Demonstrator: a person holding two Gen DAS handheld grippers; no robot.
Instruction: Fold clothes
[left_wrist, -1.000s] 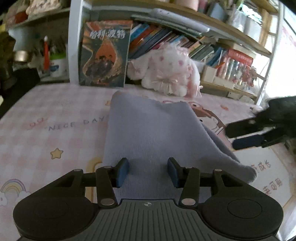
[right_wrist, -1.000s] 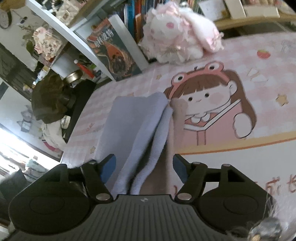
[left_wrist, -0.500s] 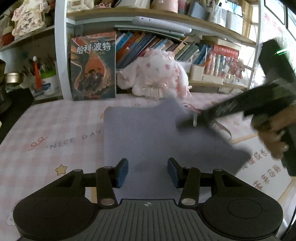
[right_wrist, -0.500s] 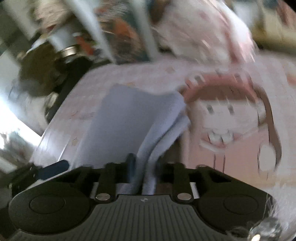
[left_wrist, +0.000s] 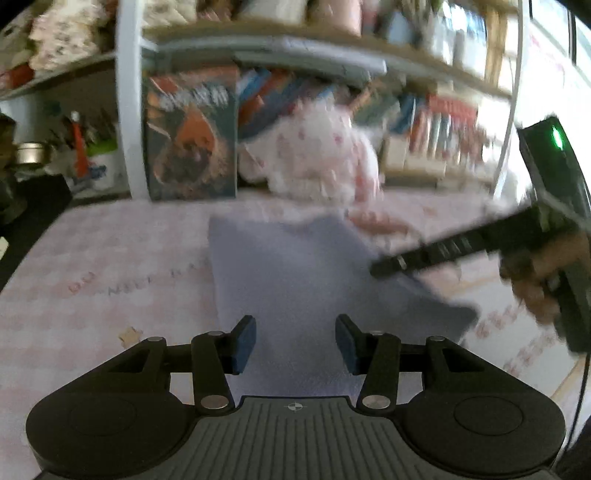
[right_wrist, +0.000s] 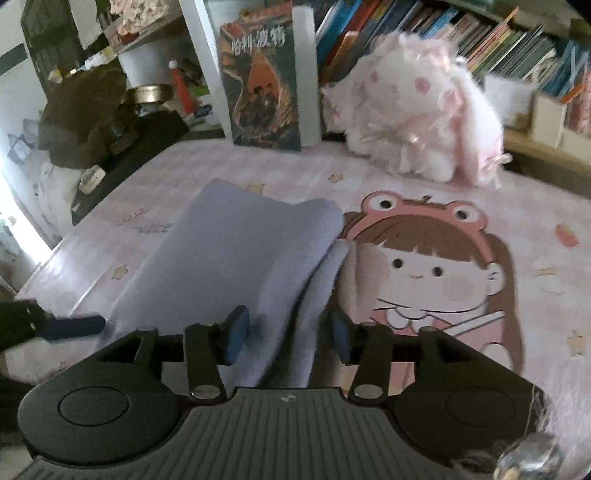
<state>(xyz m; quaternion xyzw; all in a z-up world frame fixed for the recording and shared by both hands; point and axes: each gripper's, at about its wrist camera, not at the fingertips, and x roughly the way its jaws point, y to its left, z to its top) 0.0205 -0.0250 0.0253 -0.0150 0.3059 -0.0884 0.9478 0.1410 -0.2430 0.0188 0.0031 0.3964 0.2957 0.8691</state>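
Note:
A folded lavender-grey cloth (left_wrist: 295, 280) lies on the pink printed mat (left_wrist: 110, 266). It also shows in the right wrist view (right_wrist: 236, 266), with a fold ridge along its right side. My left gripper (left_wrist: 294, 343) is open over the cloth's near edge. My right gripper (right_wrist: 286, 334) is open, its fingers straddling the cloth's right-hand fold near the near edge. The right gripper shows blurred in the left wrist view (left_wrist: 443, 254), above the cloth's right side. A left fingertip (right_wrist: 70, 326) shows at the left of the right wrist view.
A pink-and-white plush toy (right_wrist: 417, 122) and an upright book (right_wrist: 262, 85) stand at the back against the bookshelf (left_wrist: 332, 62). A dark bag and a metal bowl (right_wrist: 147, 94) sit at the far left. The mat's cartoon girl print (right_wrist: 424, 269) lies right of the cloth.
My right gripper closed on the cloth's right fold half a second ago and has now opened again. It swung in over the cloth's right side. The left gripper stayed open and lifted slightly.

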